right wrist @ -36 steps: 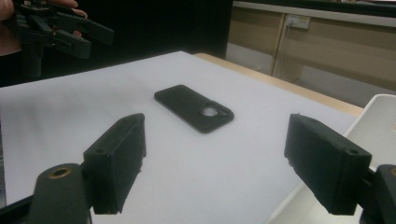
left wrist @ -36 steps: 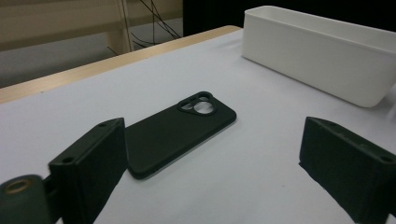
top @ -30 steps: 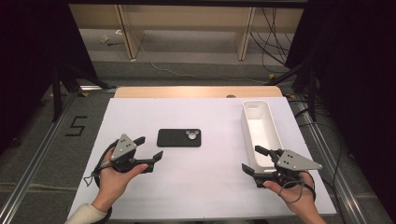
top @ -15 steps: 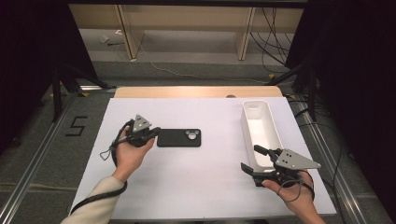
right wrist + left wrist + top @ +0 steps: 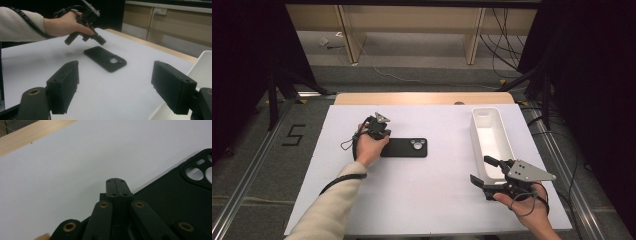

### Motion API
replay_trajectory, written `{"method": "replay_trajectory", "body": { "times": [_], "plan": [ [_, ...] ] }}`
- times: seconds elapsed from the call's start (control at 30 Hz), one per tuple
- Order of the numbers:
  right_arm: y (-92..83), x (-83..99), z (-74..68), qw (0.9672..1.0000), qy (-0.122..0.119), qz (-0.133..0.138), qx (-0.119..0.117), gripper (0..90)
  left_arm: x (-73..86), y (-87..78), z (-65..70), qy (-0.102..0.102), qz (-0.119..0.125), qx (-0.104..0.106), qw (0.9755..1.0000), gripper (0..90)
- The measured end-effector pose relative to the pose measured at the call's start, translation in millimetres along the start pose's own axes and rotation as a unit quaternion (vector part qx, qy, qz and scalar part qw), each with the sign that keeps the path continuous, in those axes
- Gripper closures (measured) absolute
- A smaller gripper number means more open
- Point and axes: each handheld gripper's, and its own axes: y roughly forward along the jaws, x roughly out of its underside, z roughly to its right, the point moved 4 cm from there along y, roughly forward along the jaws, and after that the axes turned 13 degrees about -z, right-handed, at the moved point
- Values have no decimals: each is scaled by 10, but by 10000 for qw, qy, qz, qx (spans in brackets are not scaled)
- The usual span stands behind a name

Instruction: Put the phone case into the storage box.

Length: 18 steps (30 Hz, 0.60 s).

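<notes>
While jaws together, left gripper point(image 5: 116, 181) over phone case point(image 5: 404, 148) edge.

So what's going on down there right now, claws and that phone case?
Left claw shut, empty, at the phone case's near end. Right claw open, empty, beside the white bin. Nothing in the way.

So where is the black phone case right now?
In the high view, the black phone case lies flat mid-table on the white sheet, left of the white tray, its left end under the left hand-held gripper.
</notes>
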Motion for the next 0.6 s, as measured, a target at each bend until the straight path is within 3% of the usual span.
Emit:
{"method": "replay_trajectory", "body": {
  "times": [0.2,0.6],
  "plan": [
    [7,3,1,10000,4,-14,2,233,29,56,-29,-16,-104,-21,9999,899],
    [13,12,7,10000,16,-32,-1,233,69,11,12,320,-235,-54,9992,899]
  ]
}}
